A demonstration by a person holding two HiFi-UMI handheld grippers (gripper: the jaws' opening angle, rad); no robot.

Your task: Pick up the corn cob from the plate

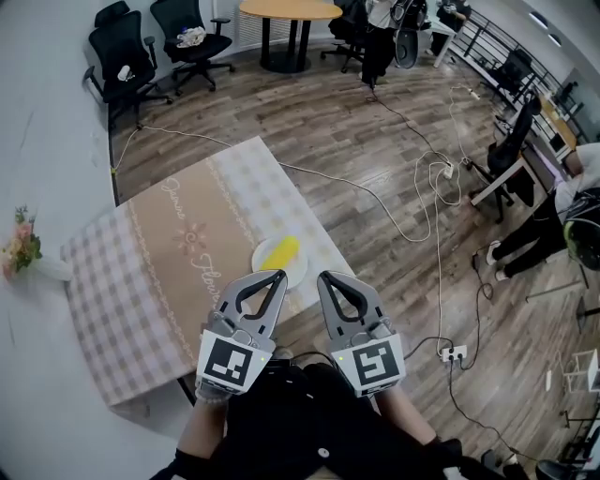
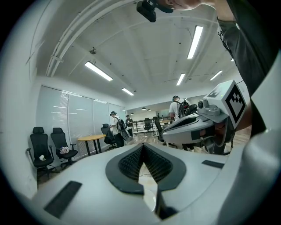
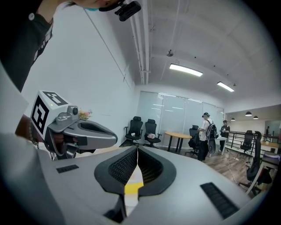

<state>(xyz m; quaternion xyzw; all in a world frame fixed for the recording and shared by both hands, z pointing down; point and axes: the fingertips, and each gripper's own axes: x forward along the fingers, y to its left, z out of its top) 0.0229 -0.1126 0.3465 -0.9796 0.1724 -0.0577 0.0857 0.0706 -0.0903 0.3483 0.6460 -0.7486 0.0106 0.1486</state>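
Note:
A yellow corn cob (image 1: 280,251) lies on a small white plate (image 1: 263,264) near the right edge of a checked tablecloth (image 1: 159,272). Both grippers hover side by side just short of the plate, pointing at it. The left gripper (image 1: 278,276) is shut and empty, its tip over the plate's near rim. Just off the plate's right side, the right gripper (image 1: 323,277) is also shut and empty. In the left gripper view the jaws (image 2: 142,145) meet with nothing between them. In the right gripper view the jaws (image 3: 137,150) are closed, and the corn cob (image 3: 133,188) shows yellow below them.
Cables (image 1: 427,178) and a power strip (image 1: 454,353) trail over the wooden floor right of the table. Black office chairs (image 1: 127,61) and a round table (image 1: 289,11) stand at the back. A flower bunch (image 1: 21,242) sits at the left. A person (image 1: 562,220) stands at the right.

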